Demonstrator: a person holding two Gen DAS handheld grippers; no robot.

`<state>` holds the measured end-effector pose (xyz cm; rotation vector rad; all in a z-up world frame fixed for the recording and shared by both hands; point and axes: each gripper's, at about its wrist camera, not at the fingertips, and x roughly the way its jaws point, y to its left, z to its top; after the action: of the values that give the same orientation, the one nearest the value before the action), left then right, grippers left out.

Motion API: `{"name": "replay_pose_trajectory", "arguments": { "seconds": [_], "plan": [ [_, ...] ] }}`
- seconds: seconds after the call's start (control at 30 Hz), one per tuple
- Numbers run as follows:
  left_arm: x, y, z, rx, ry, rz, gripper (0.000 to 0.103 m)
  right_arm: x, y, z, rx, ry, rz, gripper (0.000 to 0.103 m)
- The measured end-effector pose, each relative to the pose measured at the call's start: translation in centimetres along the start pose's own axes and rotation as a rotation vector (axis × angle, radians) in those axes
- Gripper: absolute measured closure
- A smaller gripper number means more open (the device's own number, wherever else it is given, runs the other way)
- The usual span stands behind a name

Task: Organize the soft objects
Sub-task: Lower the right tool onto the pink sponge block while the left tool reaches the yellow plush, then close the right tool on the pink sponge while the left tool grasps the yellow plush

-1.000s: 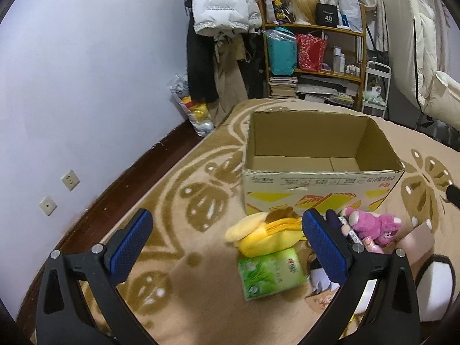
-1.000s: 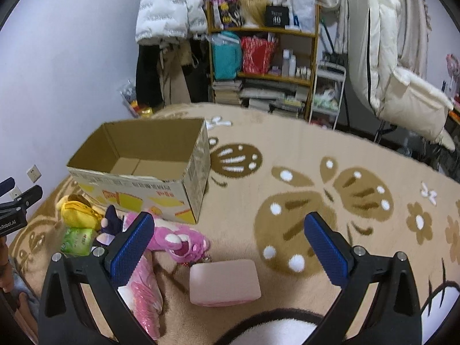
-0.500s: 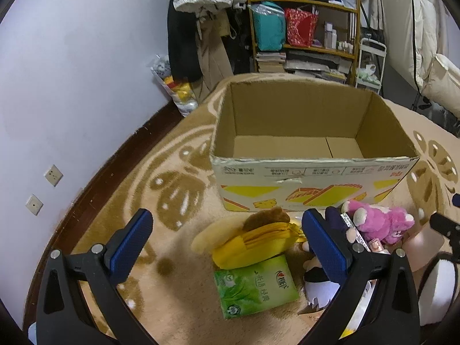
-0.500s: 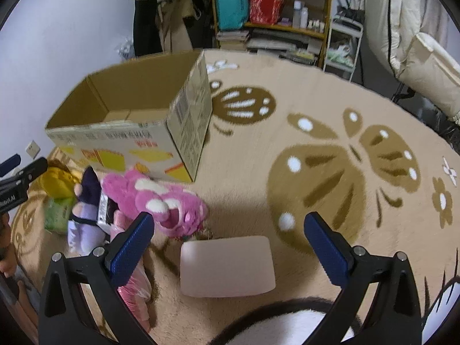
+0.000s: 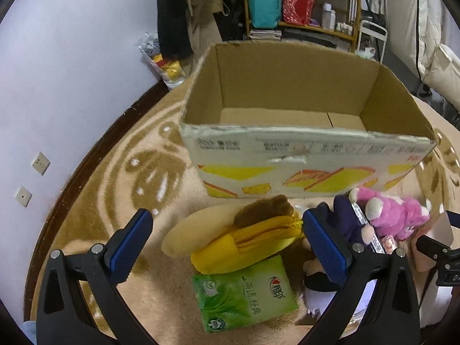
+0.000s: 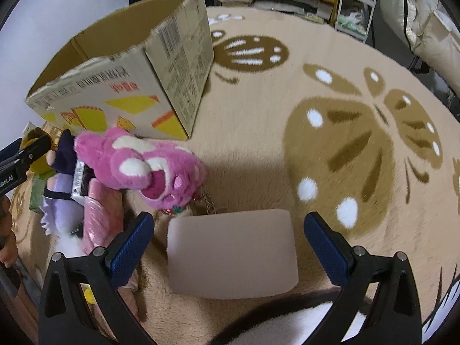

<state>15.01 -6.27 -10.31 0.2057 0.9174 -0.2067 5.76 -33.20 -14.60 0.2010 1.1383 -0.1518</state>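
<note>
An open, empty brown cardboard box with yellow printing stands on the beige carpet patterned with brown butterflies, and the soft things lie in a heap on the carpet along its printed front wall.

The left gripper hangs released, its blue-padded jaws wide apart and holding nothing. Between them, slightly ahead, lies a yellow banana-shaped plush toy with a brown tuft, its long axis running roughly from jaw to jaw, rising toward the right. A green soft tissue pack touches its near side.

The right gripper is likewise released and empty. A pale pink rectangular cushion-like pad lies between its jaws, long side across the opening, so by my reading this gripper is the one nearest a grasp: a short drop and a squeeze would take the pad. The box lies ahead and to its left. A fluffy pink plush toy with white patches rests just beyond the pad, near the box's corner, beside a purple doll.

Much of the heap is hard to read: the doll and a pink wrapped bundle are partly covered, things under the left gripper's right jaw are cut off, and whether the pad is soft throughout cannot be told.
</note>
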Motion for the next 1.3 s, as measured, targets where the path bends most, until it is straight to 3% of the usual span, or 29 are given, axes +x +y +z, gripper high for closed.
{"name": "replay_pose_trajectory", "arguments": {
  "seconds": [0.17, 0.23, 0.3, 0.53, 0.67, 1.3],
  "plan": [
    [0.5, -0.2, -0.1, -0.005, 0.01, -0.013, 0.004, 1.0, -0.1, 0.1, -0.005, 0.028, 0.004, 0.0],
    [0.7, -0.3, -0.2, -0.006, 0.019, -0.026, 0.01, 1.4, 0.0, 0.0, -0.009, 0.044, 0.009, 0.005],
    [0.8, -0.3, -0.3, -0.011, 0.025, -0.046, 0.014, 1.9, 0.0, 0.1, -0.011, 0.06, 0.016, 0.016],
    [0.2, -0.5, -0.5, -0.02, 0.005, -0.041, 0.026, 2.1, -0.3, 0.2, -0.006, 0.056, 0.028, 0.027],
    [-0.5, -0.5, -0.6, -0.019, -0.01, -0.048, 0.028, 0.6, -0.3, -0.3, -0.005, 0.025, 0.036, 0.032],
    [-6.4, 1.4, -1.3, -0.064, -0.139, 0.016, 0.028, -6.2, 1.4, -0.1, -0.034, -0.235, 0.02, 0.032]
  ]
}}
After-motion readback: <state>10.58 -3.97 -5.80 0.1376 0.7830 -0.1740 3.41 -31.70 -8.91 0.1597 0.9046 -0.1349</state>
